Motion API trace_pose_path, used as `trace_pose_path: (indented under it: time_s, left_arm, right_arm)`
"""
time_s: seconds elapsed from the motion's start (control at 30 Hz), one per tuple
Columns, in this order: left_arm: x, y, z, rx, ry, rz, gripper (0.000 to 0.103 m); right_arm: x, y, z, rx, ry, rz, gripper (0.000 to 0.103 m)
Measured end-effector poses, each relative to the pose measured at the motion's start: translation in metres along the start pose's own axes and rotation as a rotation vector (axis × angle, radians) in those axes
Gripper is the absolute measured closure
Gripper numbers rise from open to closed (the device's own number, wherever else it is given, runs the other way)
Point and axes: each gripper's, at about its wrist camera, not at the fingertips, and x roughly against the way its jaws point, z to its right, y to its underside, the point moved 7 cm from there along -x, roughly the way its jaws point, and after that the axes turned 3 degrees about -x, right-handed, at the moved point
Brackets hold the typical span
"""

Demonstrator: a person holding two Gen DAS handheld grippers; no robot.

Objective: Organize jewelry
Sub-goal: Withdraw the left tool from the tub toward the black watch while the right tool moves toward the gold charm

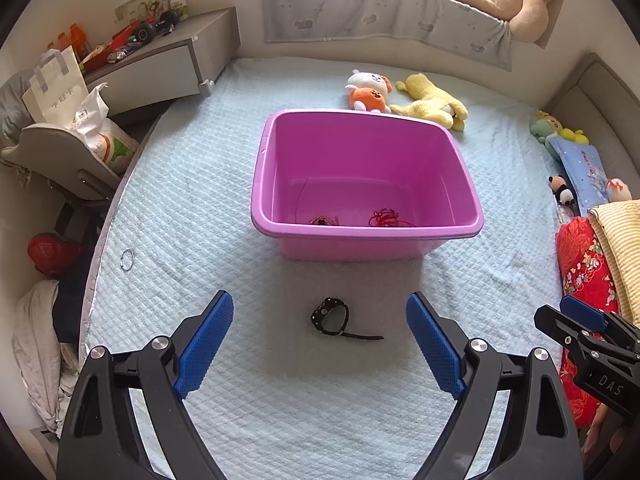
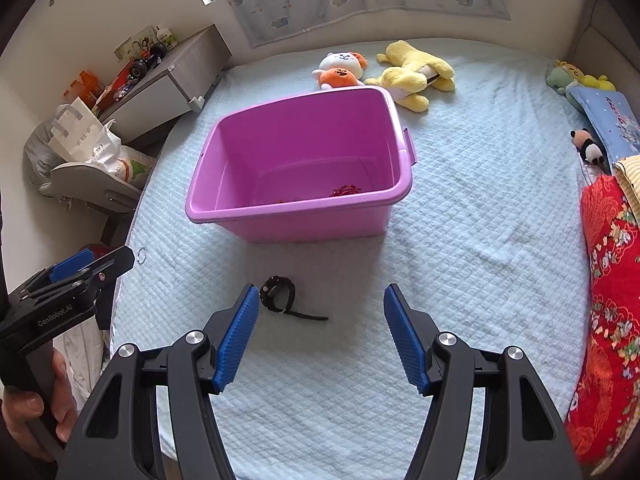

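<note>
A black bracelet with a strap tail (image 1: 334, 318) lies on the light blue bedspread in front of a pink plastic bin (image 1: 424, 176); it also shows in the right wrist view (image 2: 280, 299). The bin (image 2: 224, 168) holds a red string bracelet (image 1: 387, 217) (image 2: 345, 190) and a dark beaded piece (image 1: 323, 221). A thin silver ring bracelet (image 1: 127, 258) (image 2: 141, 255) lies near the bed's left edge. My left gripper (image 1: 320, 320) is open and empty, just short of the black bracelet. My right gripper (image 2: 321, 304) is open and empty, the bracelet by its left finger.
Plush toys (image 1: 404, 96) lie behind the bin, more toys and a blue pillow (image 1: 580, 168) at the right edge. A red patterned quilt (image 2: 612, 300) lies at the right. A grey nightstand (image 1: 160, 60) and a chair with bags (image 1: 72, 136) stand left of the bed.
</note>
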Motion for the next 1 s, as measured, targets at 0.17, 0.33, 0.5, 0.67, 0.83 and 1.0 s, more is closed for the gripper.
trace_pose_path:
  time_s: [0.17,0.33,0.5,0.67,0.83,1.0]
  left_arm:
    - [0.005,0.023,-0.005,-0.024,0.006,0.016,0.016]
    - [-0.001,0.043,-0.008,-0.038,0.025,0.028,0.016]
    - [-0.007,0.069,-0.010,-0.035,0.033,0.022,0.016]
    - [-0.012,0.090,-0.003,-0.043,0.040,0.017,0.016]
    - [-0.021,0.109,0.010,-0.015,0.042,0.032,0.016]
    - [-0.037,0.128,0.017,0.017,0.015,0.039,0.016]
  right_arm:
    - [0.004,0.032,0.006,-0.050,0.025,0.004,0.041]
    - [0.010,0.069,0.016,-0.083,0.065,0.002,0.041]
    - [0.016,0.106,0.040,-0.134,0.097,-0.016,0.041]
    - [0.021,0.134,0.069,-0.193,0.117,-0.015,0.041]
    - [0.013,0.158,0.088,-0.140,0.125,-0.018,0.041]
    - [-0.006,0.184,0.107,-0.124,0.113,-0.019,0.041]
